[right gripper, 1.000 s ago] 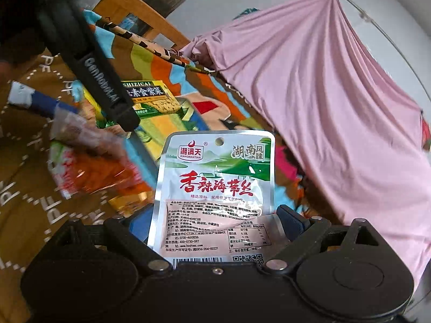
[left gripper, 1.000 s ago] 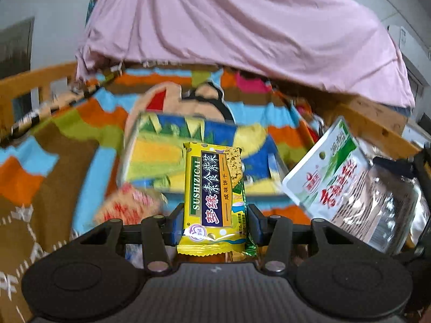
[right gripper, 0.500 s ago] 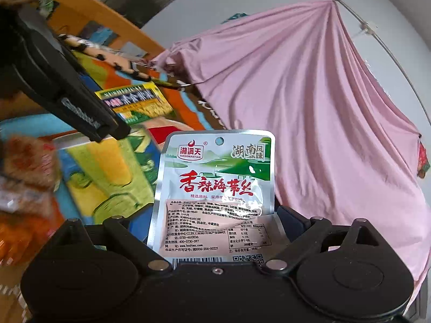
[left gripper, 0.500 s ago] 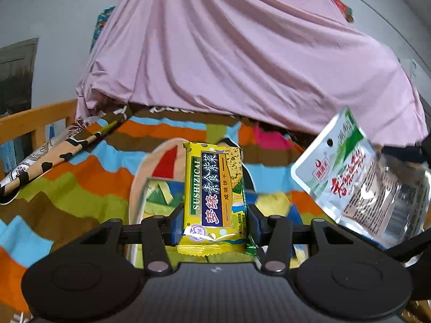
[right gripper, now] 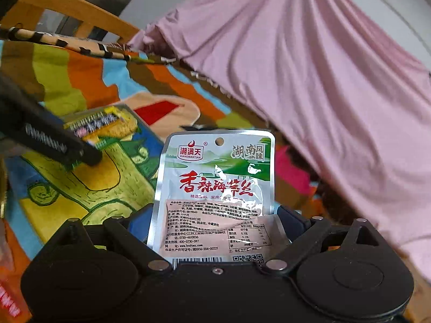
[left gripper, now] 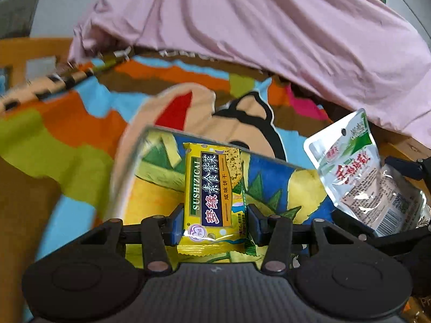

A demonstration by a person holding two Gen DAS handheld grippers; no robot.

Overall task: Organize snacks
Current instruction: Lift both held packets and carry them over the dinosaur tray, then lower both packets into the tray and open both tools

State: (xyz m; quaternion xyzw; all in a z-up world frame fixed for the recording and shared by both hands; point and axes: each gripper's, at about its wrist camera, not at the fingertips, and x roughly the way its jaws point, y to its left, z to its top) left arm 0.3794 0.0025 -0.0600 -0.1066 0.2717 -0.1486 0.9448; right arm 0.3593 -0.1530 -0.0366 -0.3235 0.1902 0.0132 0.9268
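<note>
My left gripper [left gripper: 214, 224] is shut on a yellow biscuit packet [left gripper: 212, 193] and holds it upright over a large corn-picture snack bag [left gripper: 272, 185] lying on the colourful blanket. My right gripper [right gripper: 215, 231] is shut on a silver and green seaweed pouch [right gripper: 215, 185], also upright. That pouch shows at the right of the left wrist view [left gripper: 361, 172]. In the right wrist view the left gripper's arm [right gripper: 48, 137] with the biscuit packet [right gripper: 99, 123] hangs over the corn bag [right gripper: 89, 177].
A pink sheet [left gripper: 269, 32] drapes over something at the back. A wooden bed rail [right gripper: 67, 8] runs along the far left. Red and orange snack packets [right gripper: 10, 290] lie at the lower left of the right wrist view.
Both grippers have tilted down again toward the corn bag, which fills more of each view. Both keep their packets.
</note>
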